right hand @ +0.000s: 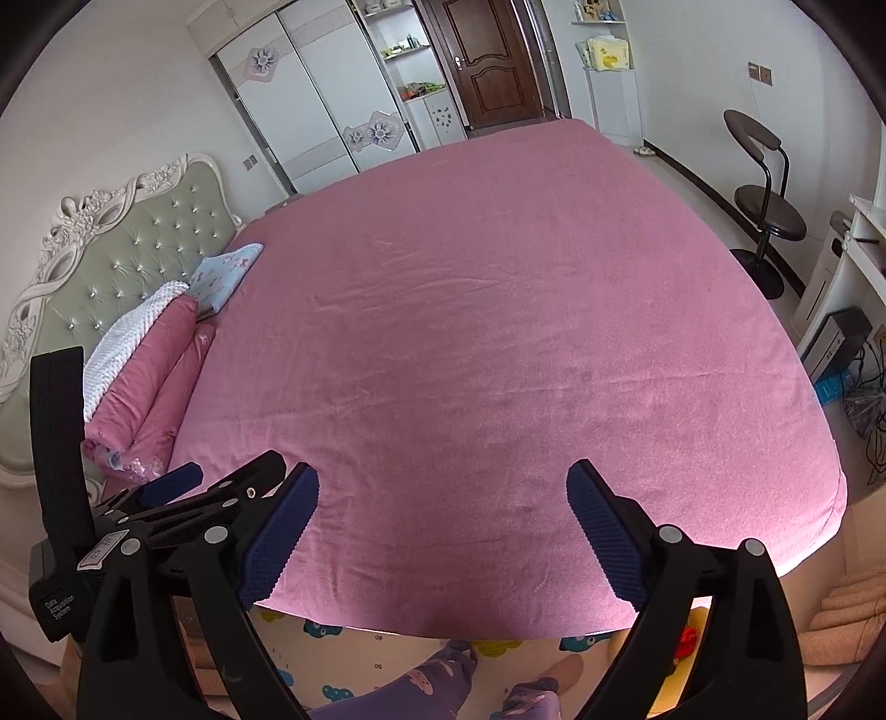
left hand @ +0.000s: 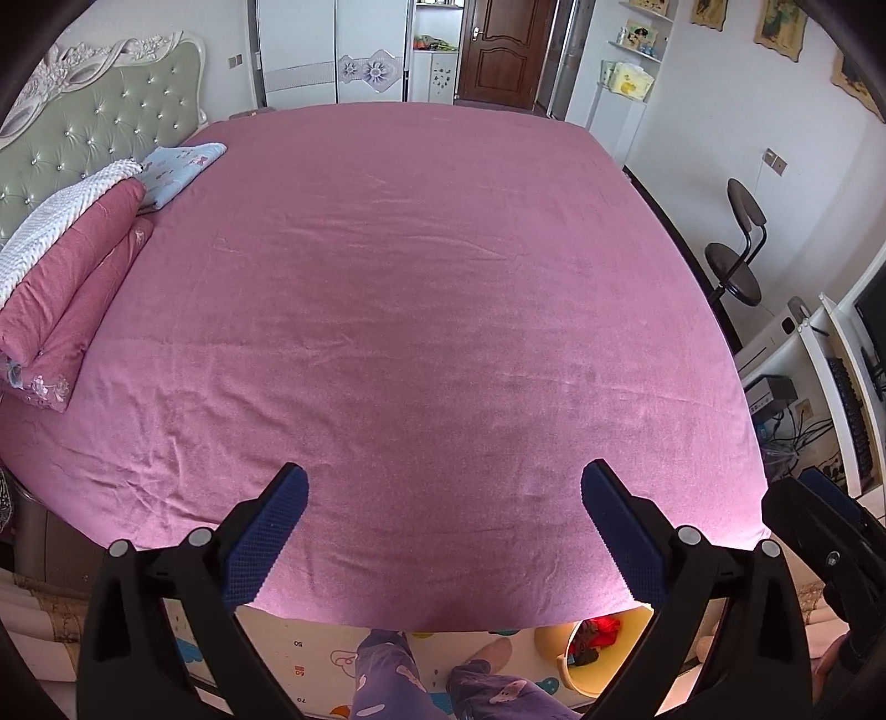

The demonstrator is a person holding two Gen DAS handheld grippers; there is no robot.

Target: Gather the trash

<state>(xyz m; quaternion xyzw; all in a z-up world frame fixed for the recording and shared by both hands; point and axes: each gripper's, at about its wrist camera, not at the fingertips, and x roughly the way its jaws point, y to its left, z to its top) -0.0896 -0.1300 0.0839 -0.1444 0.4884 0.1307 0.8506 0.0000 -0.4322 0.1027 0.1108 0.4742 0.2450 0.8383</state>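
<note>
1. Left wrist view: the left gripper (left hand: 443, 487) hangs above the near edge of a bed, its blue-padded jaws spread wide with nothing between them but the pink bedsheet (left hand: 421, 310) below.
2. The sheet is bare across its whole middle; folded pink quilts (left hand: 72, 293), a white blanket (left hand: 50, 221) and a light blue patterned pillow (left hand: 177, 169) are stacked at the left, against the green tufted headboard (left hand: 94, 138).
3. Beyond the bed edge, on the floor, a cream bin (left hand: 565, 659) shows between the gripper's right finger and the person's purple pyjama legs (left hand: 443, 687); red and dark trash (left hand: 601, 631) lies inside it.
4. The right gripper (left hand: 830, 520) enters at the far right edge of this view, only partly seen.
5. A black swivel chair (left hand: 736, 249) stands to the right of the bed, and a brown door (left hand: 504, 50) is at the far wall.
6. Right wrist view: the right gripper (right hand: 443, 487) is likewise spread wide and empty over the same bed edge.
7. The left gripper appears just beside it at the lower left, a blue pad visible.
8. The bin is mostly hidden behind the right finger; a red scrap, probably the same trash, peeks out low on the right.
9. A colourful play mat (right hand: 354, 659) covers the floor under the person's legs.
</note>
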